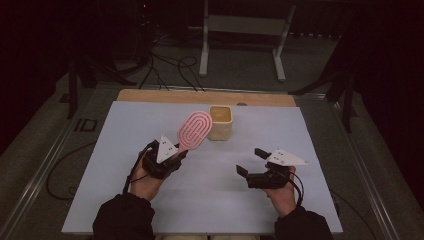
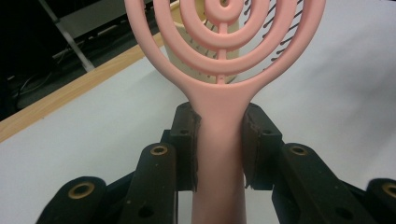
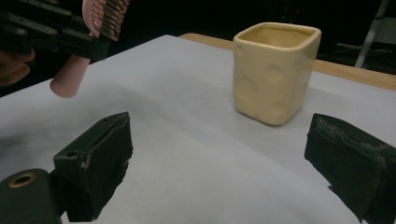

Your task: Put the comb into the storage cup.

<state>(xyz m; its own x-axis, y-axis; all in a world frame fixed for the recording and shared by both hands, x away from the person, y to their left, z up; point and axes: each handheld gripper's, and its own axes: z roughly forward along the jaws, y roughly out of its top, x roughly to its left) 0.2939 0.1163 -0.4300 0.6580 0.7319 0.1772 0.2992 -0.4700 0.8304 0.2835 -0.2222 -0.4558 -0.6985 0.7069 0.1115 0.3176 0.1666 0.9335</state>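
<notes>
A pink hairbrush [image 1: 195, 130] with an oval ringed head is held up off the table, its head tilted toward a cream square cup [image 1: 220, 122]. My left gripper [image 1: 176, 151] is shut on the brush handle [image 2: 219, 140], both pads pressed against its sides. From the right gripper view the brush handle end [image 3: 70, 79] hangs at the upper left and the cup [image 3: 275, 70] stands upright ahead. My right gripper [image 1: 251, 161] stands open at the table's right, with nothing between its pads [image 3: 98, 158].
A white sheet [image 1: 125, 125] covers the table, with a wooden edge [image 1: 165, 95] at the far side. Behind the table, cables and a white metal stand [image 1: 240, 30] are on the floor. Both forearms come in from the near edge.
</notes>
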